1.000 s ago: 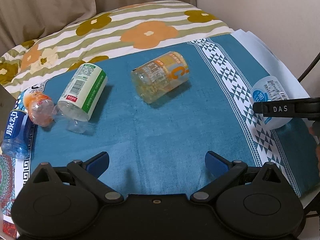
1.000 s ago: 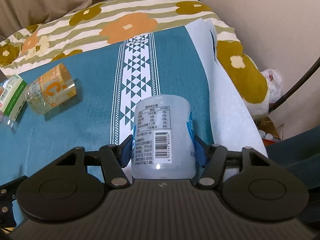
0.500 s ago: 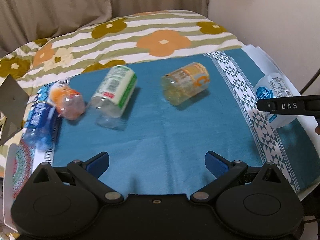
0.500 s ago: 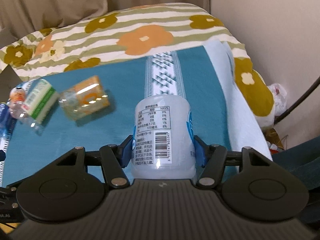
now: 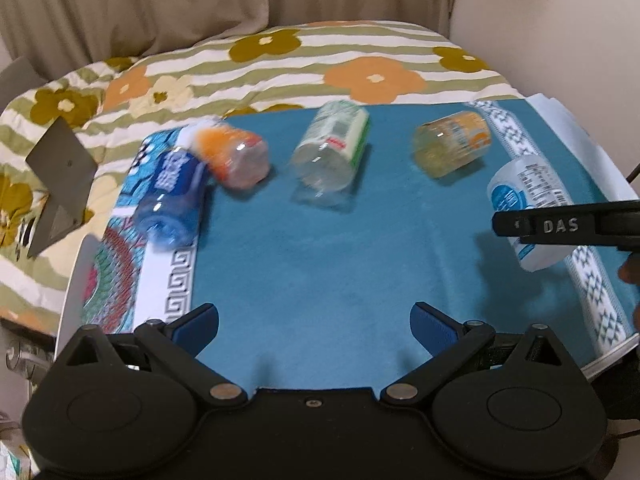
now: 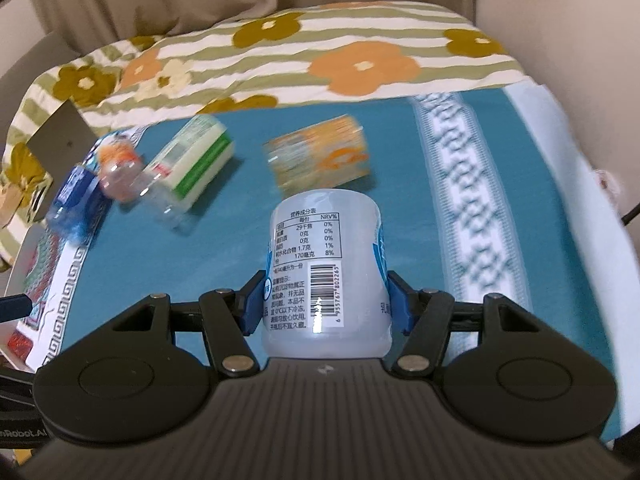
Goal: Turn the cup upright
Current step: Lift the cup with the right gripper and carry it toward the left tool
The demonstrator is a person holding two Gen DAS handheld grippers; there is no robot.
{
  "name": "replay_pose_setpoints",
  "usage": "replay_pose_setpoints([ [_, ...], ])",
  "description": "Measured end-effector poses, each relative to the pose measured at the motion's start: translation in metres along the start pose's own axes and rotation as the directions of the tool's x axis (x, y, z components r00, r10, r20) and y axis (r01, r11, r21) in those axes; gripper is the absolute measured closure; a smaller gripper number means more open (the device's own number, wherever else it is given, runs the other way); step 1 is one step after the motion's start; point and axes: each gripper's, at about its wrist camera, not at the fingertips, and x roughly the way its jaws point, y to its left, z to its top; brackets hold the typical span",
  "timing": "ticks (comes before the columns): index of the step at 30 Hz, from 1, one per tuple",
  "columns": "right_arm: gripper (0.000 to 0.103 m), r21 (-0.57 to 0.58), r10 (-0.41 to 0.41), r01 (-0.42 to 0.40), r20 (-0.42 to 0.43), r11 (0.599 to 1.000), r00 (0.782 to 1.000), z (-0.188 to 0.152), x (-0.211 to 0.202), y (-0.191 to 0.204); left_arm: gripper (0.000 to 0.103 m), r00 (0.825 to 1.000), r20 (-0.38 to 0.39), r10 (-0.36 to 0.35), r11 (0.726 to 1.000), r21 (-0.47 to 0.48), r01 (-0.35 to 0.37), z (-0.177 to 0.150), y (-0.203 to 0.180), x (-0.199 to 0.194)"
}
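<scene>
My right gripper [image 6: 326, 300] is shut on a white cup with a blue label and a barcode [image 6: 326, 264], held above the teal cloth [image 6: 400, 232]. The same cup shows in the left wrist view [image 5: 524, 196] at the far right, tilted, behind the right gripper's black finger marked DAS [image 5: 568, 226]. My left gripper [image 5: 314, 326] is open and empty above the near part of the teal cloth [image 5: 340, 280].
Several cut bottle cups lie on their sides on the cloth: orange-yellow [image 5: 452, 148], green-white [image 5: 332, 152], orange-clear [image 5: 236, 158] and blue [image 5: 172, 200]. A flowered striped blanket [image 5: 320, 64] lies behind. A grey card [image 5: 60, 176] stands at left.
Both wrist views have pulled back and swung, so the lying cups sit further right in the left view. The right gripper has lifted the white cup and carried it leftward.
</scene>
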Motion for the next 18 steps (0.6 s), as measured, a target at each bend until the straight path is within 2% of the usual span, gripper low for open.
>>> replay_pose_setpoints([
  [8, 0.027, -0.005, 0.008, -0.009, -0.036, 1.0, 0.999, -0.018, 0.023, 0.051, 0.0, 0.999, -0.044, -0.022, 1.0, -0.021, 0.021, -0.018, 0.032, 0.003],
  [18, 0.026, 0.004, -0.039, 0.039, -0.036, 0.999, 0.999, -0.023, 0.035, 0.067, 0.0, 0.996, -0.065, -0.068, 0.998, -0.015, 0.067, -0.022, 0.043, 0.01],
])
